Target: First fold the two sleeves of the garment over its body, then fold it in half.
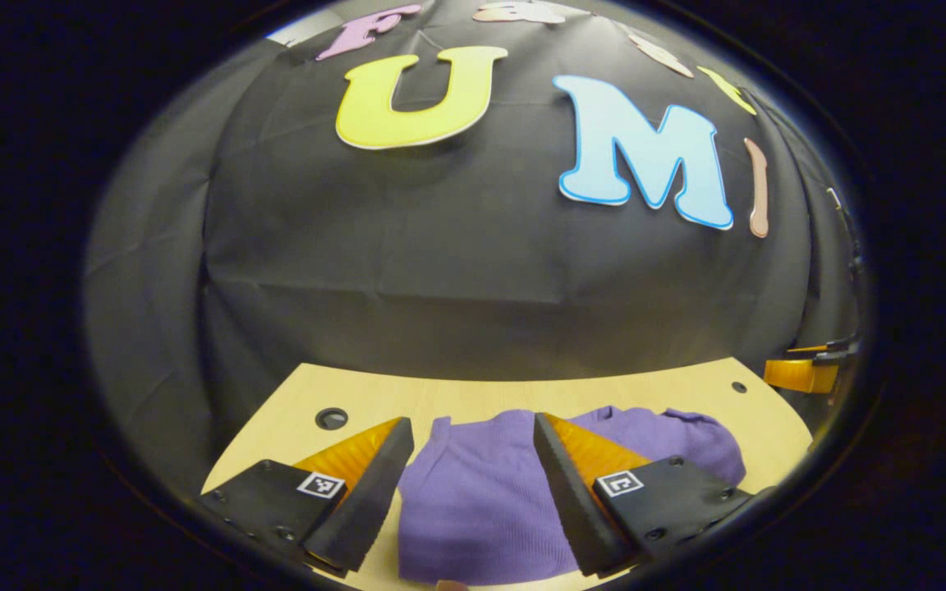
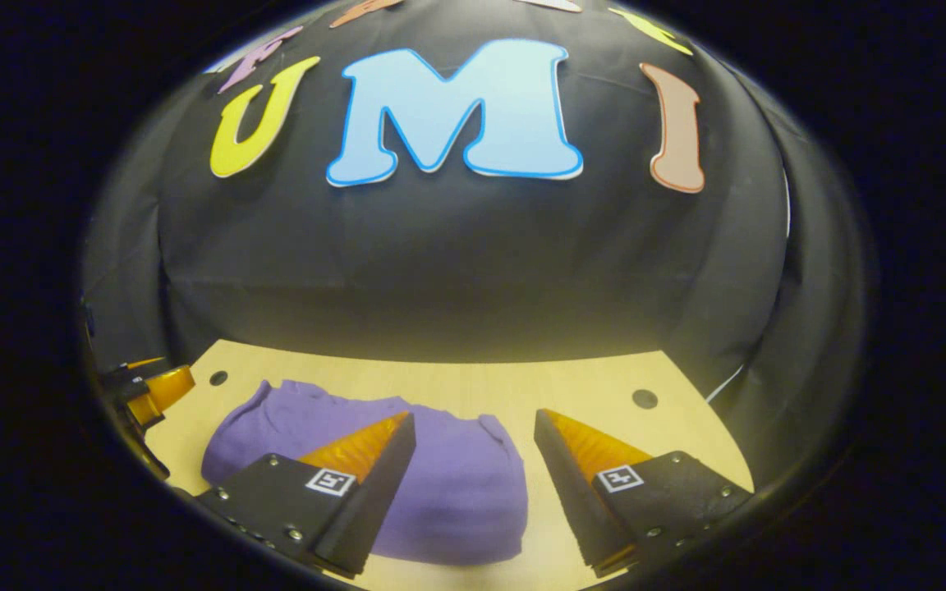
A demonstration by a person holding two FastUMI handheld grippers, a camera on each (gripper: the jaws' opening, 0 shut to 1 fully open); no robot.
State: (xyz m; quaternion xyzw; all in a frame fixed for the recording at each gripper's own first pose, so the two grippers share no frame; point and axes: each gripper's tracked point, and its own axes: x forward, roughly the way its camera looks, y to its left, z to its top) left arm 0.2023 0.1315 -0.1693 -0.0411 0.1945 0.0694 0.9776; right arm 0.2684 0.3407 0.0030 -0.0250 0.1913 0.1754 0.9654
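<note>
The purple garment (image 1: pixel 481 501) lies in a soft, bunched heap on the light wooden worktop (image 1: pixel 473 394). In the left gripper view it sits at the bottom middle of the frame and spreads toward the lower right. The left gripper (image 1: pixel 473 447) is at the bottom of that view with its two fingers wide apart. The garment shows in the gap between them, but the fingers hold nothing.

In the right gripper view the garment (image 2: pixel 448 484) lies at the lower left of the frame on the worktop (image 2: pixel 571 386). The right gripper (image 2: pixel 475 443) is also wide open and holds nothing. Its left finger is in front of the garment, and its right finger is over bare wood.

The left gripper (image 2: pixel 149 390) also peeks in at the far left edge of the right gripper view. The right gripper (image 1: pixel 805 373) peeks in at the far right edge of the left gripper view.
</note>
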